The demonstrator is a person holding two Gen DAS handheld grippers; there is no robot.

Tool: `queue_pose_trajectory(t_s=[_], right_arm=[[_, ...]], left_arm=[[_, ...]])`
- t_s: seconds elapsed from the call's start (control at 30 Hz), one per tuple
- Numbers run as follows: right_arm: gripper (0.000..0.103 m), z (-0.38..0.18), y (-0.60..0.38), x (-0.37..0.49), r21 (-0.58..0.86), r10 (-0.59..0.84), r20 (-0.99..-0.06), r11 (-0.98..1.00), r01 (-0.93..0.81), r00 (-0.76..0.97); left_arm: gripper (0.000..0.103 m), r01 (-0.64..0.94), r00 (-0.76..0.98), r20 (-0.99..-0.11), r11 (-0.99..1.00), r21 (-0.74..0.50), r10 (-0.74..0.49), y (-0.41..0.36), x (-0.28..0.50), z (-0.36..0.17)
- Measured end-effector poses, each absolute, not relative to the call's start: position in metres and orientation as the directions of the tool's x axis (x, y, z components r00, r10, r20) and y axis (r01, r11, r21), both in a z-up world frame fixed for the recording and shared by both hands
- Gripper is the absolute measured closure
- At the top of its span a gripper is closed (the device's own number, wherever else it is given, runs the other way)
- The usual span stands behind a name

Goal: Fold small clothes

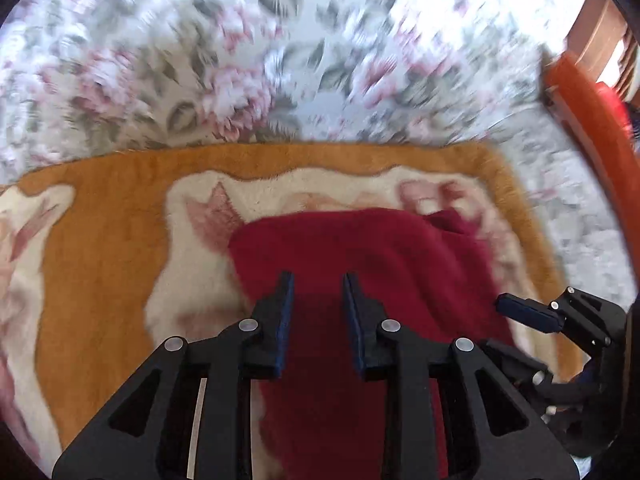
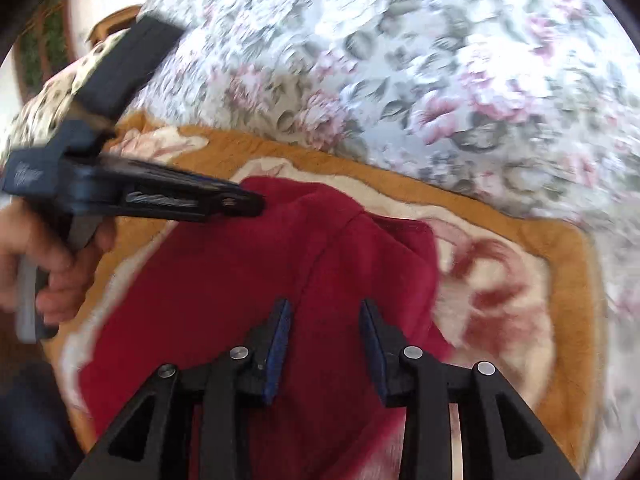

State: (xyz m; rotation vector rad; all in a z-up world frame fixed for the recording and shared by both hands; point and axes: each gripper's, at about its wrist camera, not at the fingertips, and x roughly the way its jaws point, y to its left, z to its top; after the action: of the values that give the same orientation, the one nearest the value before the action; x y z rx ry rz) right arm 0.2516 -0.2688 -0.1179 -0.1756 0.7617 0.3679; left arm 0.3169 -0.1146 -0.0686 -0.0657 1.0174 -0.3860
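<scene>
A dark red fleece garment (image 1: 360,248) lies partly folded on an orange and cream blanket (image 1: 120,208). My left gripper (image 1: 318,280) is open above its near part, nothing between the jaws. In the right wrist view the same red garment (image 2: 248,272) lies on the blanket (image 2: 560,264), a folded flap toward the right. My right gripper (image 2: 325,306) is open just above it and empty. The left gripper also shows there from the side (image 2: 248,200), at the garment's far left edge. The right gripper shows at the right in the left wrist view (image 1: 520,308).
A floral bedspread (image 1: 280,60) surrounds the blanket. An orange-red object (image 1: 592,120) and wooden furniture stand at the far right. A hand (image 2: 48,264) holds the left gripper's handle. A patterned cushion (image 2: 52,96) lies at the far left.
</scene>
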Motion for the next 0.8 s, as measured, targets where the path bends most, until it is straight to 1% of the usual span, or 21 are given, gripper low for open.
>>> queue_pose_trajectory(t_s=[0.03, 0.07, 0.1, 0.17, 0.2, 0.23, 0.27, 0.3, 0.33, 0.37, 0.4, 0.43, 0.5, 0.53, 0.63, 0.77, 0.8], right_arm=[[0.068, -0.107, -0.271, 0.236, 0.004, 0.279, -0.679, 0.927, -0.376, 0.679], [0.068, -0.096, -0.272, 0.215, 0.023, 0.284, -0.650, 0.935, -0.355, 0.705], [0.068, -0.091, -0.272, 0.198, 0.031, 0.271, -0.636, 0.945, -0.326, 0.723], [0.066, -0.090, -0.264, 0.167, 0.056, 0.262, -0.627, 0.955, -0.293, 0.734], [0.066, -0.097, -0.257, 0.153, 0.071, 0.272, -0.635, 0.952, -0.297, 0.723], [0.066, -0.109, -0.247, 0.141, 0.053, 0.256, -0.651, 0.954, -0.294, 0.714], [0.066, -0.122, -0.239, 0.135, 0.025, 0.238, -0.665, 0.955, -0.297, 0.708], [0.066, -0.146, -0.230, 0.132, -0.011, 0.214, -0.705, 0.950, -0.312, 0.677], [0.066, -0.164, -0.227, 0.134, -0.037, 0.184, -0.738, 0.950, -0.312, 0.649], [0.066, -0.175, -0.228, 0.132, -0.052, 0.177, -0.734, 0.948, -0.314, 0.656], [0.066, -0.174, -0.231, 0.128, -0.042, 0.188, -0.708, 0.951, -0.307, 0.681], [0.066, -0.172, -0.232, 0.128, -0.032, 0.186, -0.712, 0.955, -0.296, 0.677], [0.066, -0.162, -0.233, 0.121, -0.004, 0.171, -0.714, 0.969, -0.249, 0.679], [0.066, -0.158, -0.231, 0.117, -0.003, 0.163, -0.714, 0.972, -0.237, 0.680], [0.066, -0.145, -0.223, 0.085, -0.014, 0.155, -0.670, 0.975, -0.221, 0.726], [0.066, -0.146, -0.217, 0.053, 0.008, 0.141, -0.641, 0.984, -0.177, 0.754], [0.066, -0.143, -0.225, 0.052, 0.050, 0.149, -0.621, 0.987, -0.151, 0.770]], left_arm=[[0.061, 0.284, 0.482, -0.808, 0.933, -0.221, -0.338, -0.113, 0.303, -0.062], [0.042, 0.275, 0.506, -0.800, 0.939, -0.205, -0.323, -0.112, 0.282, -0.056], [0.038, 0.271, 0.528, -0.788, 0.942, -0.198, -0.318, -0.110, 0.254, -0.050], [0.038, 0.297, 0.523, -0.773, 0.927, -0.230, -0.360, -0.114, 0.219, -0.049], [0.038, 0.322, 0.501, -0.778, 0.916, -0.238, -0.379, -0.120, 0.199, -0.057], [0.038, 0.333, 0.483, -0.794, 0.916, -0.224, -0.370, -0.127, 0.193, -0.064], [0.038, 0.348, 0.438, -0.829, 0.916, -0.200, -0.348, -0.138, 0.189, -0.081], [0.038, 0.364, 0.422, -0.859, 0.922, -0.135, -0.292, -0.148, 0.186, -0.098], [0.032, 0.395, 0.457, -0.850, 0.916, -0.070, -0.263, -0.156, 0.180, -0.101], [0.031, 0.428, 0.474, -0.849, 0.904, -0.010, -0.234, -0.165, 0.175, -0.100], [0.031, 0.427, 0.471, -0.853, 0.904, -0.001, -0.223, -0.167, 0.175, -0.094], [0.031, 0.422, 0.465, -0.854, 0.907, -0.018, -0.233, -0.164, 0.174, -0.088], [0.031, 0.403, 0.467, -0.828, 0.908, -0.112, -0.309, -0.148, 0.170, -0.070], [0.031, 0.392, 0.477, -0.816, 0.910, -0.135, -0.326, -0.142, 0.168, -0.065], [0.031, 0.356, 0.532, -0.785, 0.925, -0.135, -0.319, -0.130, 0.154, -0.049], [0.031, 0.352, 0.569, -0.760, 0.928, -0.120, -0.314, -0.121, 0.143, -0.047], [0.031, 0.353, 0.583, -0.743, 0.926, -0.132, -0.328, -0.116, 0.141, -0.048]])
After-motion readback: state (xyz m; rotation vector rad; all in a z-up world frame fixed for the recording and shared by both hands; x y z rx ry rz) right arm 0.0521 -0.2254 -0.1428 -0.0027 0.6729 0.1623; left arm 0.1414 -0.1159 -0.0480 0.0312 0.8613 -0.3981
